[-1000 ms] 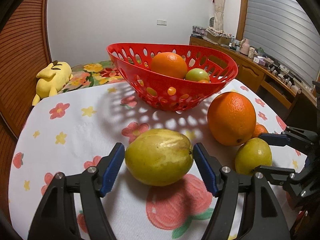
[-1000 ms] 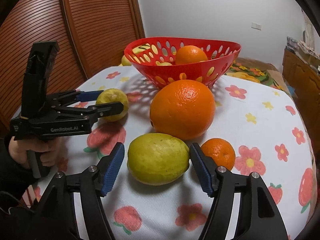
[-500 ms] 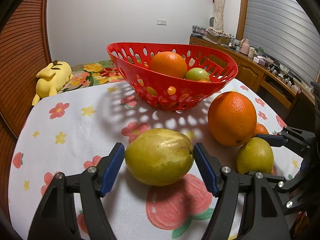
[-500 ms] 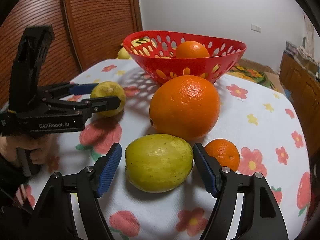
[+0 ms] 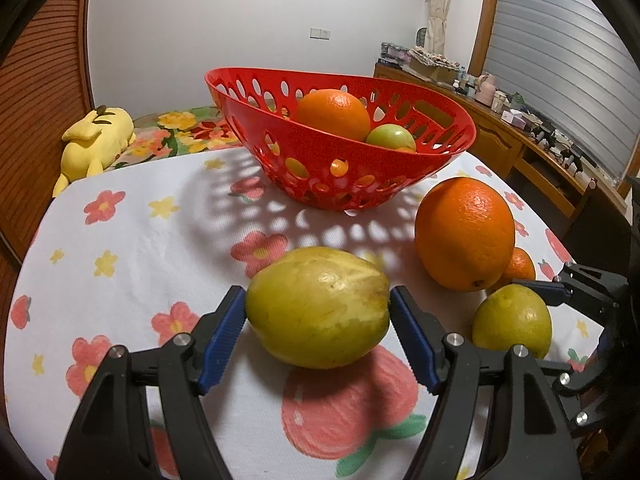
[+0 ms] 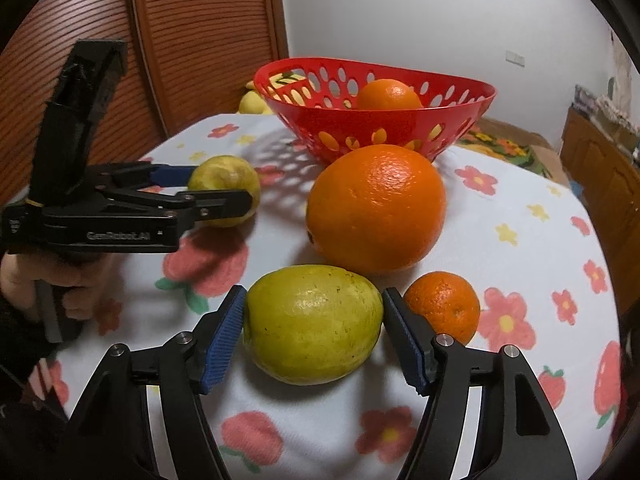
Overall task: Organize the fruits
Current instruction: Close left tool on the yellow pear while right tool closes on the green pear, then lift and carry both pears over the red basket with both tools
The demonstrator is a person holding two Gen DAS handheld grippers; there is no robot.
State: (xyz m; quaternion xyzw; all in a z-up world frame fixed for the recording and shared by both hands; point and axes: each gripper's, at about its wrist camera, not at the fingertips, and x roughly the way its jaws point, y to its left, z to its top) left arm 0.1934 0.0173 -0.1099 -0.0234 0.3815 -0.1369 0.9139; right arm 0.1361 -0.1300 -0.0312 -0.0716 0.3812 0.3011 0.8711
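Note:
My left gripper (image 5: 318,330) is shut on a yellow-green fruit (image 5: 318,306), its blue pads touching both sides, low over the flowered tablecloth. My right gripper (image 6: 314,330) is shut on a second yellow-green fruit (image 6: 314,328) in the same way. A big orange (image 6: 376,208) and a small mandarin (image 6: 442,306) lie just beyond it. The red perforated basket (image 5: 320,160) stands further back and holds an orange (image 5: 332,114) and a green fruit (image 5: 390,138). In the right wrist view the left gripper (image 6: 212,194) shows at the left with its fruit (image 6: 224,178).
The round table carries a white cloth with red flowers (image 5: 120,248). A yellow plush toy (image 5: 94,140) lies beyond the table's far left edge. A wooden sideboard with clutter (image 5: 520,128) runs along the right. Wooden slatted doors (image 6: 200,40) stand behind the table.
Both grippers have closed their pads onto their fruits. The right gripper has come in nearer to its fruit and the big orange.

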